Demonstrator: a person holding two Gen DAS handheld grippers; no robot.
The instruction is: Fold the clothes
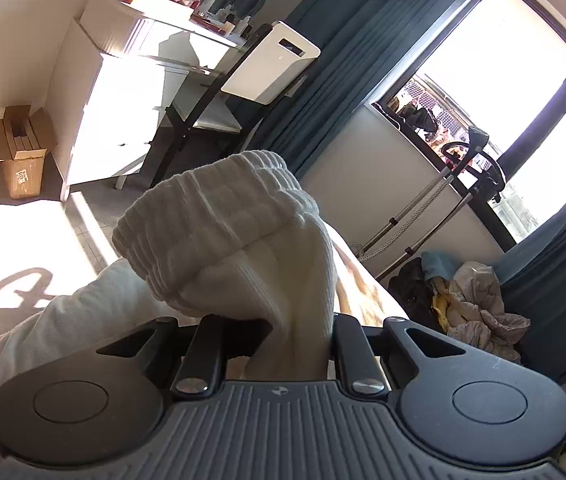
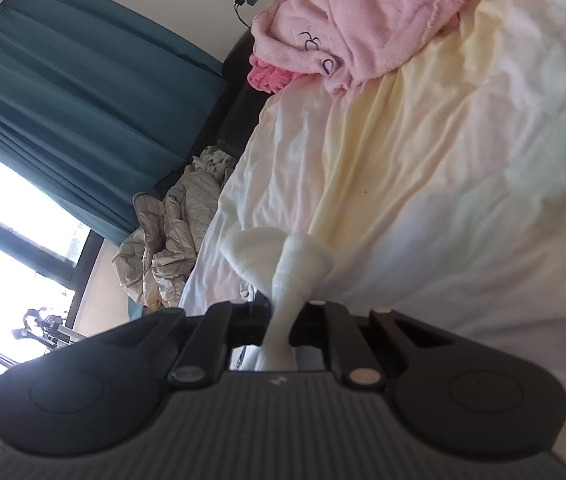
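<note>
Two claws, one white garment [image 1: 243, 240]
I've got left claw [image 1: 295, 340] and right claw [image 2: 279, 336] clamped on it; thin pinches might slip over the bed [image 2: 443, 160].

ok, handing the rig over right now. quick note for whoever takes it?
Left gripper: shut on the ribbed waistband end of the white garment, lifted off the bed.
Right gripper: shut on a bunched white fabric end, above the pale bedsheet.
Whether both hold one garment cannot be told.
Pink fleece robe lies unfolded further up the bed.
Done: both grips taken. Left: spread, fold, then the robe.
</note>
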